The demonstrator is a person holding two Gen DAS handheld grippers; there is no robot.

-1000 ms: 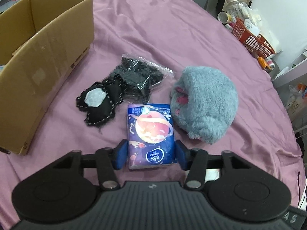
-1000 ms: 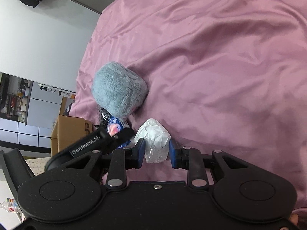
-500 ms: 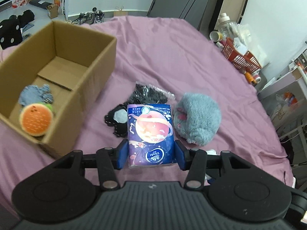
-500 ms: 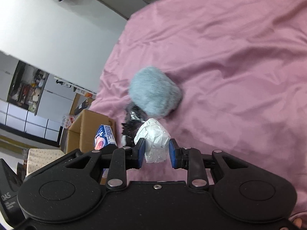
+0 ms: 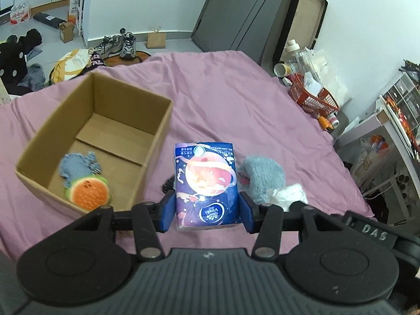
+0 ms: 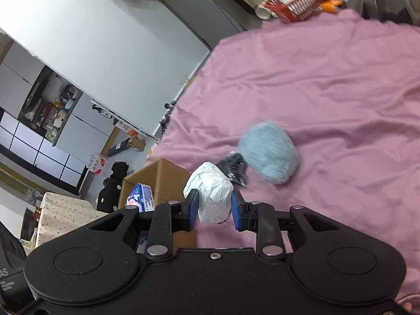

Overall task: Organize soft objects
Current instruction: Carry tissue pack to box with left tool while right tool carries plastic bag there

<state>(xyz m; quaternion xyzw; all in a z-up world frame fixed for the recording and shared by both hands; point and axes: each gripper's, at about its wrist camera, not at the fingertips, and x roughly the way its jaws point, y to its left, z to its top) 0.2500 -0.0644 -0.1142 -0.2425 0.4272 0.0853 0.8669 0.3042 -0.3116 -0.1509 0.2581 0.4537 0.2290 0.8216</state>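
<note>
Two soft toys lie in the box (image 5: 155,136); left gripper (image 5: 206,211) clamps a tissue pack (image 5: 206,183), right gripper (image 6: 213,214) clamps a white bundle (image 6: 211,194), both held above the bed, while a fluffy toy (image 5: 262,177) waits near the bed's right edge.

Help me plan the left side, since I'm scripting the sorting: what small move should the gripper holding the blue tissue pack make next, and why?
Probably carry it left, over the cardboard box. The left gripper is shut on the tissue pack, lifted above the purple sheet, and the open box beside it already holds an orange plush and a blue cloth.
</note>
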